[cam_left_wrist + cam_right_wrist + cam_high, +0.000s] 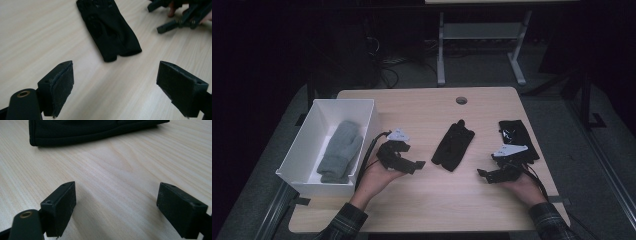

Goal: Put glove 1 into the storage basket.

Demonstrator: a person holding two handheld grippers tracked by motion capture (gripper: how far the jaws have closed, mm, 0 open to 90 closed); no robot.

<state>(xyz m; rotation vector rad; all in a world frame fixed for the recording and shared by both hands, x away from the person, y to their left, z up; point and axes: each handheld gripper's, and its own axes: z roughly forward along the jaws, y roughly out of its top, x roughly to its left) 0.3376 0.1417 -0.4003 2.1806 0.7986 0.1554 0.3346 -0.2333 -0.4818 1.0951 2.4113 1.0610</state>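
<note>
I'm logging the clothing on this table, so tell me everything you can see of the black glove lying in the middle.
The black fabric glove lies flat on the light wooden table, fingers toward the far edge, cuff toward the person. It looks soft, matte and stretchy, with a folded-looking cuff end. Nothing touches it: the left gripper and the right gripper sit open on either side of it, both apart from it.

No text, label or number can be read anywhere.

Black glove flat, apparently mid-table
</note>
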